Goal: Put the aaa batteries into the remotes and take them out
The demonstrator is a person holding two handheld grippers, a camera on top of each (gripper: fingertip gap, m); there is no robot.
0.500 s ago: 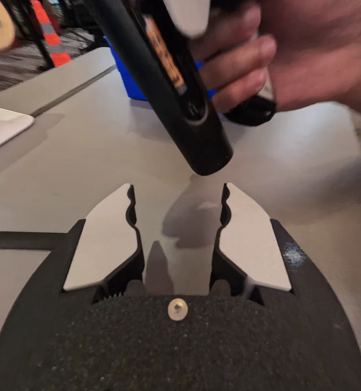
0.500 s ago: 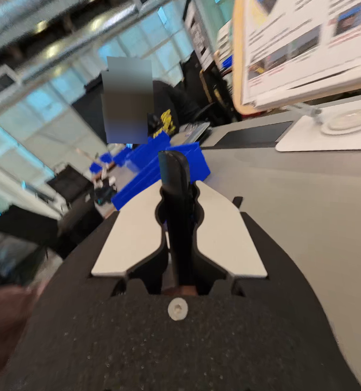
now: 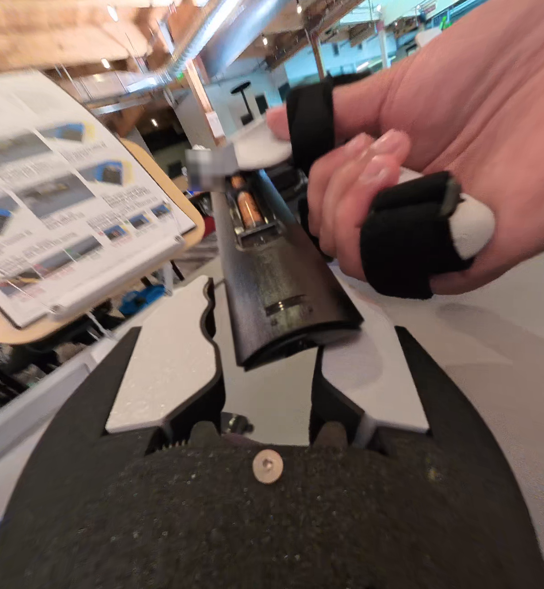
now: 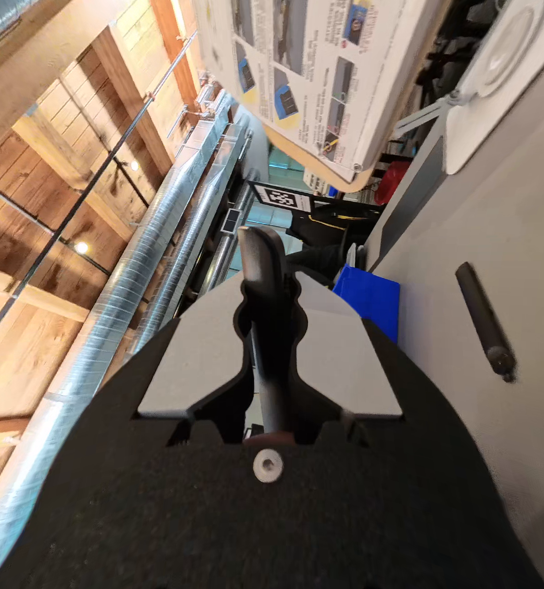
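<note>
A black remote [image 3: 280, 302] slants down from the upper middle of the left wrist view, back side up. Its battery bay is open, with an orange battery [image 3: 248, 208] inside. The remote's lower end lies between the fingers of my left gripper [image 3: 283, 306], which is open; the end overlaps the right finger and I cannot tell if it touches. A hand [image 3: 439, 159] with black straps holds the right gripper, one white finger [image 3: 257, 149] showing at the remote's far end. In the right wrist view my right gripper [image 4: 270, 287] is shut on the remote [image 4: 259, 255], seen edge-on.
A long thin black piece [image 4: 484, 322] lies on the grey table [image 4: 503, 239]. A blue bin [image 4: 369, 306] stands at the table's far side. A board with printed sheets [image 3: 57, 191] hangs over the left edge. A white pad [image 4: 503, 63] sits behind it. My right fingertips sit around 9 centimeters from my left ones.
The right gripper has rolled and turned the remote so its open battery bay faces the left camera. The left gripper has tilted up, and the remote's end now sits between its open fingers.
</note>
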